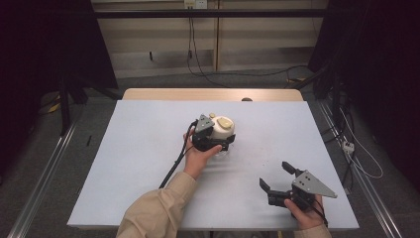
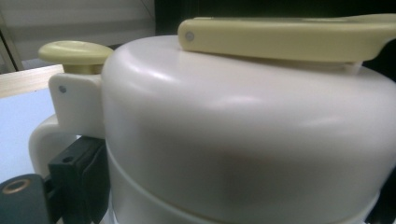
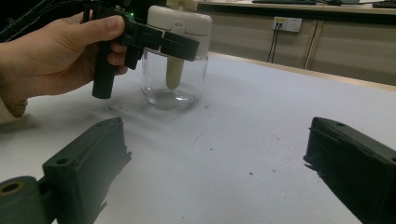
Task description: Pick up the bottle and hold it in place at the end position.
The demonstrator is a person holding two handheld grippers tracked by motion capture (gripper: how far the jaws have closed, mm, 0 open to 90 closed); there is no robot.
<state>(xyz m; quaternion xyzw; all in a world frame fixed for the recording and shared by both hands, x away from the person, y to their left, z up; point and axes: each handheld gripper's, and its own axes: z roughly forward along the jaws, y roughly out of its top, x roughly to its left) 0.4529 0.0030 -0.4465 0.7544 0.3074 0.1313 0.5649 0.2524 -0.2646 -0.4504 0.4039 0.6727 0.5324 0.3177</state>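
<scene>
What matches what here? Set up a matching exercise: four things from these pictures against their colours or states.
Things:
1. jar lid
2. glass jar
3. left tongs
4. right tongs

States:
a. open, over bare table
b. cream with a yellow-green lever
c. clear, standing upright
d. clamped around the lid

Pairs: 1-b, 2-c, 3-d, 4-a

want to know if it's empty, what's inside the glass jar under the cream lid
Through the clear glass jar a cream tube hangs from the cream lid, above a thin pool at the bottom. The left gripper, clamped on the lid, covers the jar's rim.
</scene>
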